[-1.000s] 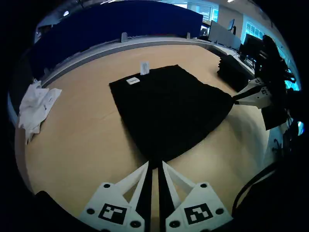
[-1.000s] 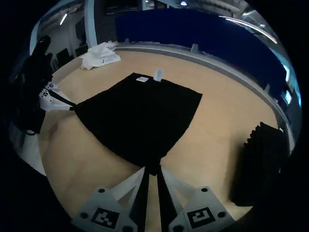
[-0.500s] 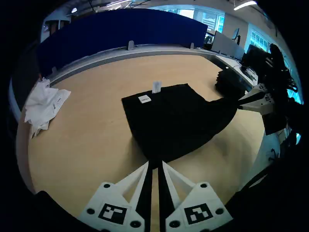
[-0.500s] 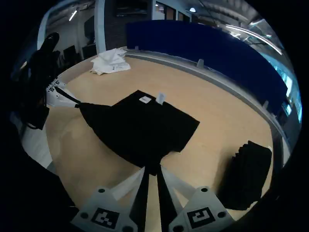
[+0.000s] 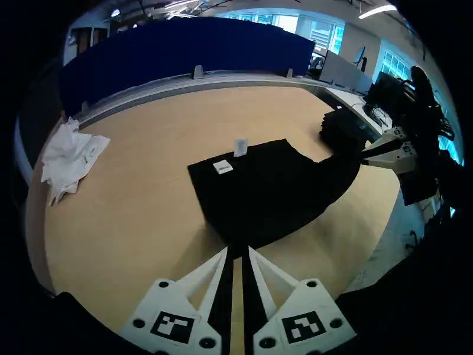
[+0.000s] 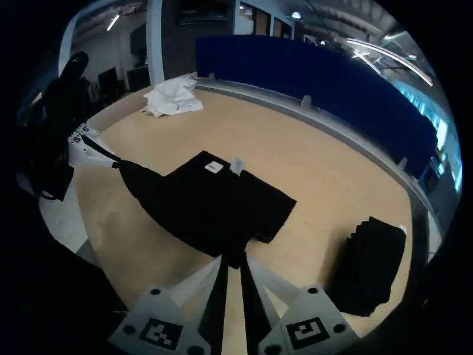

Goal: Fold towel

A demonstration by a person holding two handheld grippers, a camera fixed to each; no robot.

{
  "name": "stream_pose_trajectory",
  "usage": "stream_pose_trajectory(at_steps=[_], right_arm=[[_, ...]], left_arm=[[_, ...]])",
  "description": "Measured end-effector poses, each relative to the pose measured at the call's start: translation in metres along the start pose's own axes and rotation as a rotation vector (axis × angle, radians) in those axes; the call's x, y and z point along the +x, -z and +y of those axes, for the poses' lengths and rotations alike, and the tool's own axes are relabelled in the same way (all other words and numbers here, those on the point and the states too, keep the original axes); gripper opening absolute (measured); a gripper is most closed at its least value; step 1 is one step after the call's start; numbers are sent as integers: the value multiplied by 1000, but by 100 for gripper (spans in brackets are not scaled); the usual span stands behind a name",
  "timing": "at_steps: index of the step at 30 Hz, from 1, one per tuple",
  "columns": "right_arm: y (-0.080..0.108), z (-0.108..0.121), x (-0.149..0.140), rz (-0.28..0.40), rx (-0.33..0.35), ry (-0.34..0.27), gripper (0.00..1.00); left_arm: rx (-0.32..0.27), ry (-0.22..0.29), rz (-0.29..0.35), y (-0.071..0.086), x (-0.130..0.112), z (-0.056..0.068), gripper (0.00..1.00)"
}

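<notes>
We hold the soft, floppy black towel [image 5: 266,183] by two corners. Our left gripper [image 5: 237,253] and right gripper [image 6: 235,259] both seem pinched tight on it.

The towel [image 5: 266,189] is plain black with a white tag [image 5: 223,167]; pale wood-toned desk [image 5: 136,201]; white crumpled cloth [image 5: 71,157]; dark blue partition [image 5: 177,47]. The left claw [image 5: 236,254] and right claw [image 6: 233,260] are white with black-and-white square markers.

Tags [image 5: 223,167] on towel [image 5: 272,189] too small to read
</notes>
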State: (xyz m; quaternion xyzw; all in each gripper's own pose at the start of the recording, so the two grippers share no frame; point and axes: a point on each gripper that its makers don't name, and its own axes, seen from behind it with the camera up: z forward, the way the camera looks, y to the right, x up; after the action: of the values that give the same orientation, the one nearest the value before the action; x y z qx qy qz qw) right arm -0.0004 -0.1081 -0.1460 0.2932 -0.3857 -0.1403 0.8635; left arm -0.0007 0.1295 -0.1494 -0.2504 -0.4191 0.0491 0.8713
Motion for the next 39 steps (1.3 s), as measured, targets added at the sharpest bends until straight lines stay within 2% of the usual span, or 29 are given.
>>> stream_pose_trajectory(at_steps=[8, 20, 32, 39], right_arm=[[3, 1, -3, -8, 2, -2, 14], [-7, 14, 7, -12, -9, -9, 14], [-31, 38, 19, -27, -30, -8, 14], [-56, 56, 29, -35, -42, -35, 14]], left_arm=[[2, 15, 4, 1, 1, 1, 9], [19, 10, 29, -11, 21, -10, 9], [47, -10, 70, -39, 54, -29, 9], [61, -11, 74, -62, 67, -41, 9]])
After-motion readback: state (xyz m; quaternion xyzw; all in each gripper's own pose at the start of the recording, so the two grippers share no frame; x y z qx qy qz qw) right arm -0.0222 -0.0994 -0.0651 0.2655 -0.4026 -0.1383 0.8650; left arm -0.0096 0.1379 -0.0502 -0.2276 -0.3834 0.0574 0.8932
